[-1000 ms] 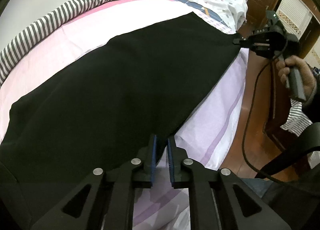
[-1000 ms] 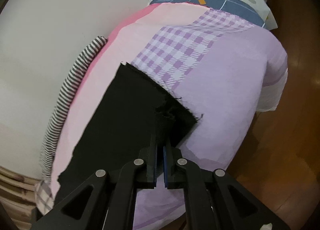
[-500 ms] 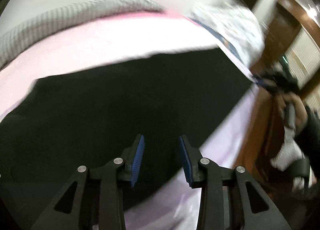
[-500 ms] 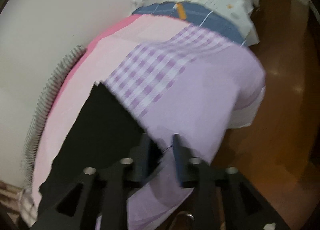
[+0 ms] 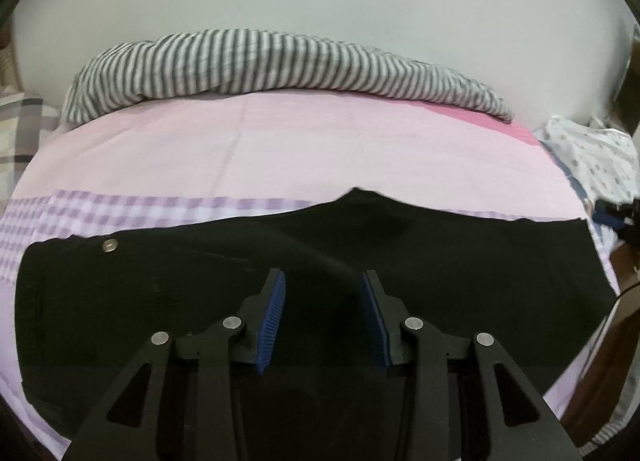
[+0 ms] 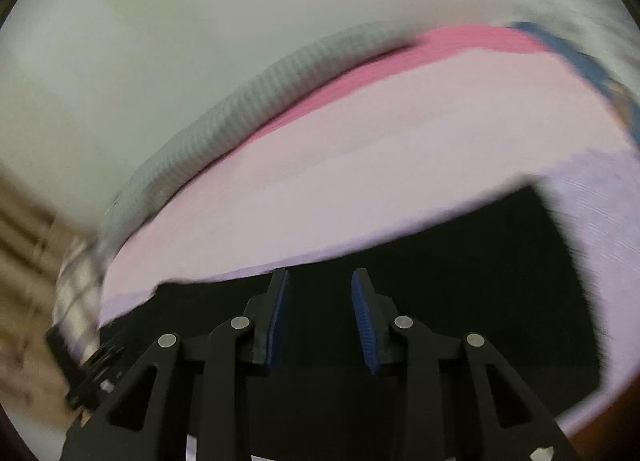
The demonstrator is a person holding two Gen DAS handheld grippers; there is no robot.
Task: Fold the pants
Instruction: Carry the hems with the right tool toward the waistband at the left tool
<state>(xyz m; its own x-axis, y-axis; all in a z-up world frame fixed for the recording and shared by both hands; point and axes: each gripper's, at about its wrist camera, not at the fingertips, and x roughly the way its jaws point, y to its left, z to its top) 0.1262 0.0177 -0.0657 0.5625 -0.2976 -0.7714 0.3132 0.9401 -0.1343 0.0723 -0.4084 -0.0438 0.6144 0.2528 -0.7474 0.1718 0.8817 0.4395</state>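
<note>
- Left wrist view. The pants [image 5: 460,261] lie flat as a broad black band across the lower half of the frame, on the bed [image 5: 304,149]. A metal button [image 5: 109,245] at centre left marks the waist end; the hem end reaches the right edge of the frame.
- The left gripper [image 5: 323,317] sits at bottom centre above the black cloth. Its jaws are parting and nothing is between the blue pads [image 5: 275,313]; it is released.
- A striped blanket [image 5: 280,65] runs along the top of the bed below the wall. The other gripper shows only as a dark fragment at the far right edge.
- Right wrist view (blurred). The pants [image 6: 460,301] fill the lower right, their squared hem corner at centre right on lilac sheet.
- The right gripper [image 6: 320,317] is at bottom centre over the cloth. Its jaws are also parting, with nothing pinched between them.
- Handling, as a judgement. The fabric looks soft, limp and light. It should drape and crease freely, and slide little on the sheet.
- Grip points. Thin single edges suit these pads best: the waistband near the button and the hem corners. Pinching both ends together should keep the layers aligned in a fold.
</note>
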